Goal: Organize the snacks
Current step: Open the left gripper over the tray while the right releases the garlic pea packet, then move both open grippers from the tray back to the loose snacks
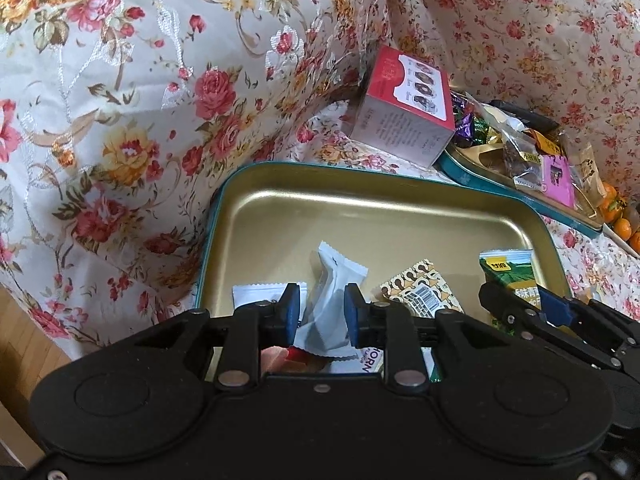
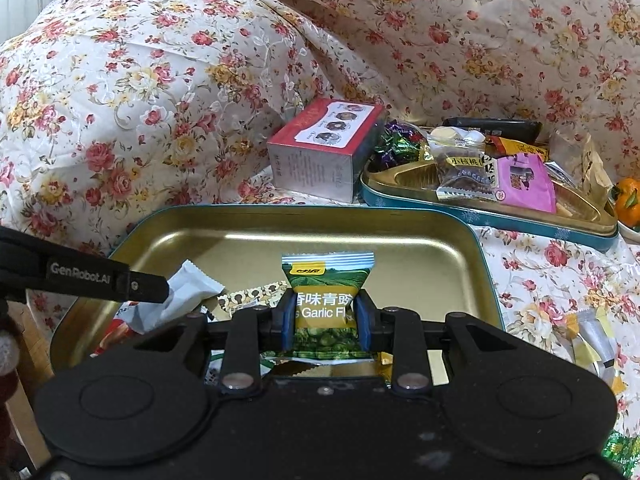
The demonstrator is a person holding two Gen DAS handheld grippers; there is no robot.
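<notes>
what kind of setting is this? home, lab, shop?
Most likely a home, perhaps a living room. A floral cloth drapes the furniture and the surface, an open gold tin holds loose snack packets, and a second tin of sweets sits beside tangerines.

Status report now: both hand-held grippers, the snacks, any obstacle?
Left hand-held gripper around white packet, grip unclear. Right hand-held gripper shut on green pea packet over gold tin tray. No obstacle.
</notes>
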